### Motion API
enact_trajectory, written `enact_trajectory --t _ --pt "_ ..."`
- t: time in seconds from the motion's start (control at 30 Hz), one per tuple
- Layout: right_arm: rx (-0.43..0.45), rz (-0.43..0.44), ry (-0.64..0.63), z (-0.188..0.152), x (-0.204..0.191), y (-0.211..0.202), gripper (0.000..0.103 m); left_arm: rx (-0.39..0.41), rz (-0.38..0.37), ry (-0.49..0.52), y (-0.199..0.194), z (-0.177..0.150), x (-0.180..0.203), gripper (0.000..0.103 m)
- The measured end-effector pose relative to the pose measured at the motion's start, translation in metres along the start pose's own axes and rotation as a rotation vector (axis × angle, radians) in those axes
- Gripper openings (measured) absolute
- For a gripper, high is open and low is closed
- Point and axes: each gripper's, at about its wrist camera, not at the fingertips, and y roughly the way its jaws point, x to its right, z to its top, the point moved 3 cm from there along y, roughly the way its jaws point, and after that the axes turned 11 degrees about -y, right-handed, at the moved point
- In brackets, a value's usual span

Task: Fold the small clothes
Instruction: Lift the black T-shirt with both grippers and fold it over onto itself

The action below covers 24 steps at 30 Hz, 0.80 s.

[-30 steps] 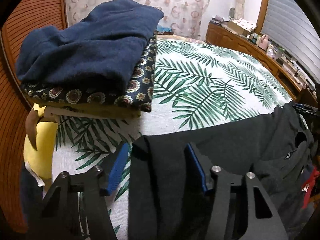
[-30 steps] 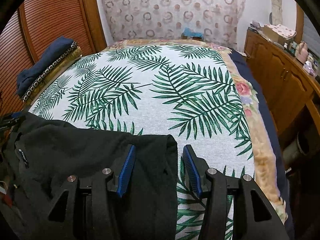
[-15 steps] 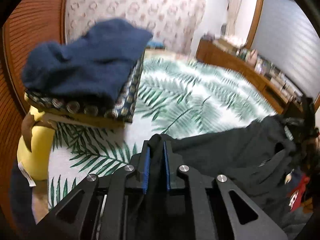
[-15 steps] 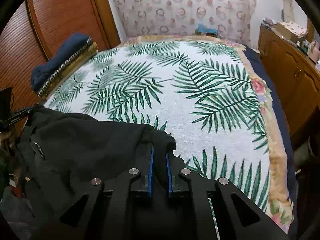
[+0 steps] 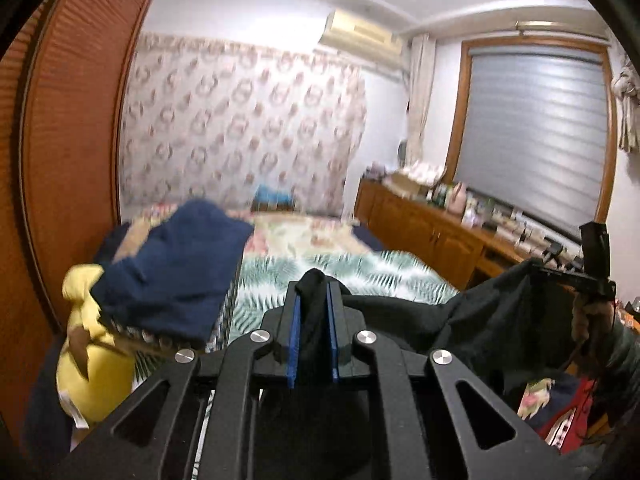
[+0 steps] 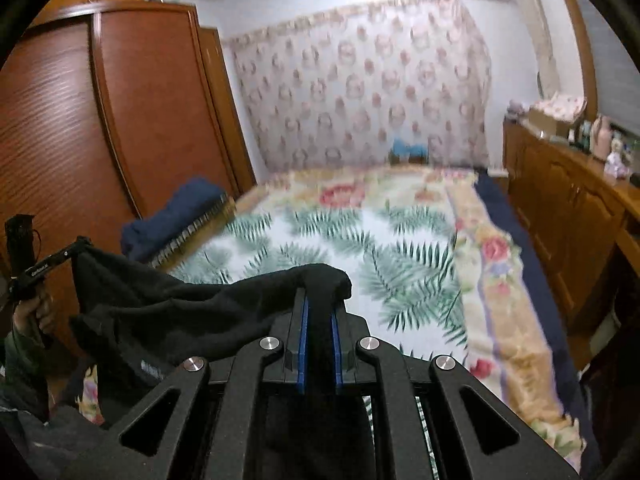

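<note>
left wrist view: my left gripper (image 5: pixel 313 300) is clamped tight on a bunched corner of the black garment (image 5: pixel 472 320), a nub of cloth poking up between the blue pads (image 5: pixel 294 336), jaws having just closed in on it. the cloth runs from my pinch off to the right, sagging in the air above the palm-leaf bedspread (image 5: pixel 360 276), and its far end meets my other tool by the right edge. to the left there's the folded navy blanket (image 5: pixel 172 264) piled on a patterned cushion, with a yellow plush toy (image 5: pixel 92 356) just beside it against the wooden wardrobe (image 5: pixel 72 120). a wooden dresser (image 5: pixel 432 236) crowded with small things sits under the shuttered window (image 5: pixel 536 132), all a bit blurred

right wrist view: my right gripper (image 6: pixel 319 312) is also clenched on the black garment (image 6: pixel 180 312), the fabric folded over the fingertips and squeezed between the blue pads (image 6: pixel 304 344), jaws just drawn together on it too. the cloth stretches away to the left, slack in the middle, up to the other tool held in my left hand (image 6: pixel 32 312). the whole piece hangs off the bed (image 6: pixel 400 240) between the two grips, over the near edge, navy blanket (image 6: pixel 172 212) well behind it
</note>
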Motion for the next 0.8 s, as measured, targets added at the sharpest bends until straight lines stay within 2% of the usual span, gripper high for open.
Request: enact_trajectory --t 0.47,0.6,0.7,0.8 --pt "0.241 -0.070 -0.083 0.025 -0.033 -0.122 0.009 0.231 -0.031 0.026 -0.060 0.044 0.029 0.012" --pt "0.286 -0.099 -0.115 0.032 -0.040 -0.137 0.009 0.274 -0.041 0.018 -0.064 0.062 0.031 0.012" --pt "0.313 -0.115 -0.153 0.049 -0.042 -0.141 0.009 0.298 -0.049 0.034 -0.057 0.087 0.037 0.012" --pt "0.333 -0.137 -0.208 0.078 -0.044 -0.133 0.009 0.334 -0.001 0.066 -0.037 0.123 0.041 0.012"
